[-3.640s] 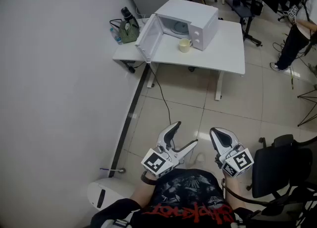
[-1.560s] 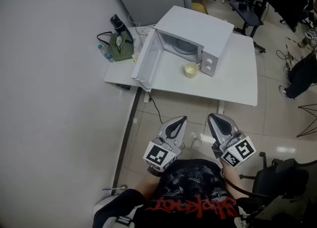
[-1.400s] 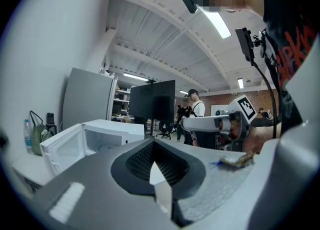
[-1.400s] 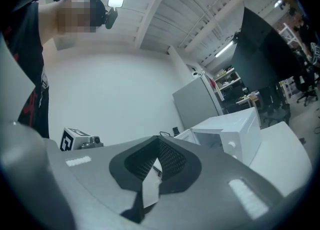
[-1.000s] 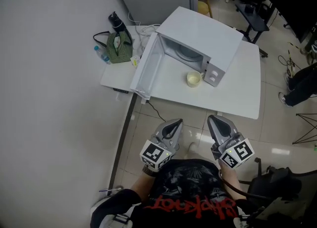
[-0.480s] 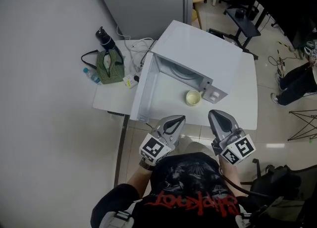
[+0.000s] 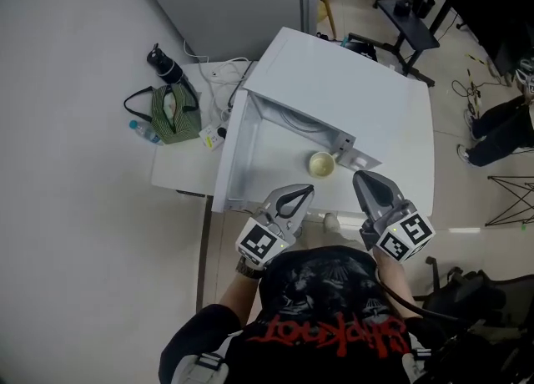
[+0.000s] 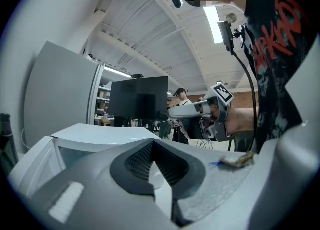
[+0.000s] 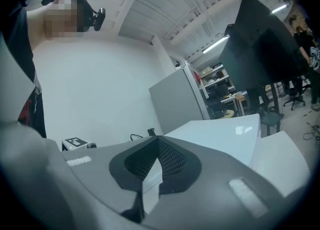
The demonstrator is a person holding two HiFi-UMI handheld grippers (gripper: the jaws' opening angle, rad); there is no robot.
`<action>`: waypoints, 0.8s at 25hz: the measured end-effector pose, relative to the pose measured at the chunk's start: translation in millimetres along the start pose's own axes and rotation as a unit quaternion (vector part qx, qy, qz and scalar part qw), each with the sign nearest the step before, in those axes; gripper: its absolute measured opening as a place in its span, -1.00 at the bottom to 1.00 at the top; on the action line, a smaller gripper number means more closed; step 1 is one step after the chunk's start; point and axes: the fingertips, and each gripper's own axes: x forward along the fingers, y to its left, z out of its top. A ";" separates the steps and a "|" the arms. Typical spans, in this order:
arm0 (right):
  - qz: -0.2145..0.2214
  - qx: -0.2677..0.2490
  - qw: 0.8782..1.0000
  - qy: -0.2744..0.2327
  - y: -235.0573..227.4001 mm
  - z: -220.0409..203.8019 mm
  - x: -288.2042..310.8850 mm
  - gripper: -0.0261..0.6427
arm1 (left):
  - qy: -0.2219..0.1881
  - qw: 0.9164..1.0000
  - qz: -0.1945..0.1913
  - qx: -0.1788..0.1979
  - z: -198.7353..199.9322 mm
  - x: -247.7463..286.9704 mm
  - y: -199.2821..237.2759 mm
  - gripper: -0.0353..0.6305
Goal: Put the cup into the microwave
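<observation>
A pale yellow cup [image 7: 321, 163] stands on the white table [image 7: 417, 165], just in front of the white microwave [image 7: 334, 94]. The microwave's door [image 7: 229, 153] hangs open to the left. My left gripper [image 7: 304, 191] is shut and empty, held level near the table's front edge, short of the cup and to its left. My right gripper [image 7: 361, 179] is also shut on nothing, a little to the cup's right. In the left gripper view the shut left gripper [image 8: 152, 146] points at the microwave [image 8: 95, 133]. The right gripper view shows the right gripper [image 9: 158, 143] before the microwave's top [image 9: 220, 129].
A green bag [image 7: 171, 111], a black bottle [image 7: 163, 63] and a small water bottle [image 7: 142, 129] lie on the table's left end by the grey wall. A black office chair [image 7: 476, 290] stands at my right. Another person [image 7: 501, 119] and more chairs are farther right.
I have come closer to the table, so the microwave and cup sit nearer in the head view. Both grippers moved forward with me and stay shut.
</observation>
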 end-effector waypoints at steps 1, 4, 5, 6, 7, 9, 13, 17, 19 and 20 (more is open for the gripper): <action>0.004 0.001 1.000 0.001 -3.9 1.3 1.5 -0.92 | -0.002 1.000 -0.001 0.001 1.5 4.3 0.4 -0.88; 0.003 0.010 1.000 0.005 -19.3 1.6 2.3 -0.92 | -0.011 1.000 0.003 -0.001 7.5 15.8 1.6 -0.88; 0.003 0.012 1.000 0.006 -23.0 2.1 2.4 -0.92 | -0.009 1.000 0.002 -0.001 6.5 19.7 1.8 -0.88; 0.004 0.013 1.000 0.006 -25.7 3.2 2.9 -0.92 | -0.003 1.000 0.000 0.001 3.6 24.2 2.0 -0.88; 0.006 0.012 1.000 0.006 -27.6 4.3 3.7 -0.92 | 0.003 1.000 -0.004 0.004 -0.6 28.6 2.1 -0.88; 0.010 0.012 1.000 0.007 -31.3 4.0 5.4 -0.92 | 0.015 1.000 -0.016 0.002 -8.7 36.2 1.2 -0.88; 0.018 0.019 1.000 0.011 -36.3 2.2 8.3 -0.92 | 0.051 0.995 -0.086 -0.021 -24.4 47.6 -12.5 -0.40; 0.021 0.024 0.999 0.013 -38.9 0.0 9.7 -0.92 | 0.065 0.994 -0.082 -0.009 -41.0 52.5 -10.5 0.45; 0.021 0.025 0.999 0.016 -37.9 -2.1 9.5 -0.92 | 0.063 0.996 -0.068 -0.009 -49.1 50.6 -5.6 0.49; 0.021 0.025 0.999 0.017 -37.2 -2.7 9.2 -0.92 | 0.064 0.996 -0.063 -0.012 -53.9 49.3 -2.5 0.49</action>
